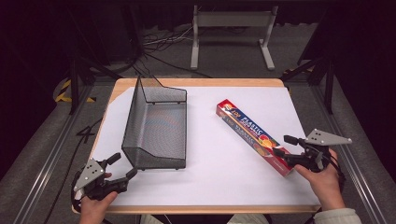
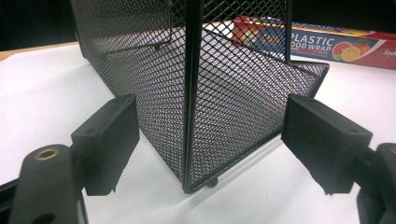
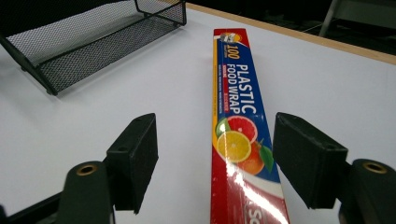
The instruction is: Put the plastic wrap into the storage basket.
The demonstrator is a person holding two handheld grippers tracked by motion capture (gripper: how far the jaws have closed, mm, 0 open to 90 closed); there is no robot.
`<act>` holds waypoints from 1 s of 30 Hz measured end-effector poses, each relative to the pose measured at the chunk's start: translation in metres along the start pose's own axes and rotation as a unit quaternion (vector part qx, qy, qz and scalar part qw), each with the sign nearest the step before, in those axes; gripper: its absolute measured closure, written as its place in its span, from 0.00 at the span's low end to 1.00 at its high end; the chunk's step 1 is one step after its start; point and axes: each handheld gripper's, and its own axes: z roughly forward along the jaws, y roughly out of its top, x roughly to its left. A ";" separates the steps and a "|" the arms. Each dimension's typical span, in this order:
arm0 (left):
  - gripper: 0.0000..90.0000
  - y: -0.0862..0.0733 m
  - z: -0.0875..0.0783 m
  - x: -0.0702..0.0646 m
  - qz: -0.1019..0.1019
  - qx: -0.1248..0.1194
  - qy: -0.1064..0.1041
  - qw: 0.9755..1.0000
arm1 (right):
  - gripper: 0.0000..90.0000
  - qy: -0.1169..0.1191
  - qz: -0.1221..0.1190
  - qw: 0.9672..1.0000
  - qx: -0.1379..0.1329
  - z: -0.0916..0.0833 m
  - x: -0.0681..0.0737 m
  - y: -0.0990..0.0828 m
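Observation:
A black wire-mesh basket (image 1: 156, 126) stands on the white table cover, left of centre. Its near corner (image 2: 191, 140) rises between the jaws of my left gripper (image 1: 123, 165), which stand open and apart from the mesh. A long red and blue box of plastic food wrap (image 1: 252, 133) lies diagonally at the right. My right gripper (image 1: 284, 145) is at the box's near end. In the right gripper view the box (image 3: 236, 116) runs between the open jaws of that gripper (image 3: 219, 149), nearer the right one, with gaps on both sides.
The white cover (image 1: 219, 177) spans a wooden table with bare room between basket and box. Metal rails run along both table sides. A grey metal stand (image 1: 231, 28) and cables lie on the floor beyond the far edge.

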 end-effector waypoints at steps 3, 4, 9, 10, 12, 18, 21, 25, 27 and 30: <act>0.22 0.000 0.001 0.000 0.001 0.002 -0.001 1.000 | 0.38 -0.002 0.004 1.000 0.012 0.009 -0.003 0.011; 0.22 0.000 0.001 0.000 0.004 0.002 -0.001 1.000 | 0.38 -0.001 0.005 1.000 0.018 0.011 -0.003 0.014; 0.22 0.000 0.001 -0.001 0.004 0.005 -0.004 1.000 | 0.38 -0.002 0.011 0.999 0.039 0.026 -0.008 0.027; 0.22 0.000 0.001 -0.001 0.004 0.005 -0.006 1.000 | 0.39 0.000 0.013 0.999 0.042 0.028 -0.008 0.028; 0.22 0.000 0.002 -0.001 0.005 0.005 -0.007 1.000 | 0.39 0.002 0.011 0.999 0.045 0.033 -0.010 0.032; 0.22 0.000 0.000 -0.001 0.007 0.006 -0.004 1.000 | 0.37 -0.001 0.008 0.997 0.071 0.050 -0.013 0.038; 0.22 0.000 -0.001 -0.001 0.006 0.004 -0.004 1.000 | 0.37 -0.002 0.014 0.996 0.093 0.061 -0.016 0.037; 0.22 -0.001 0.000 0.000 0.004 0.005 -0.005 1.000 | 0.37 0.002 0.018 0.992 0.125 0.073 -0.019 0.034; 0.22 -0.001 0.001 0.000 0.007 0.006 -0.005 1.000 | 0.36 0.009 0.014 0.990 0.141 0.079 -0.020 0.032; 0.22 -0.001 0.001 0.000 0.007 0.007 -0.005 1.000 | 0.33 0.009 0.005 0.986 0.169 0.089 -0.019 0.028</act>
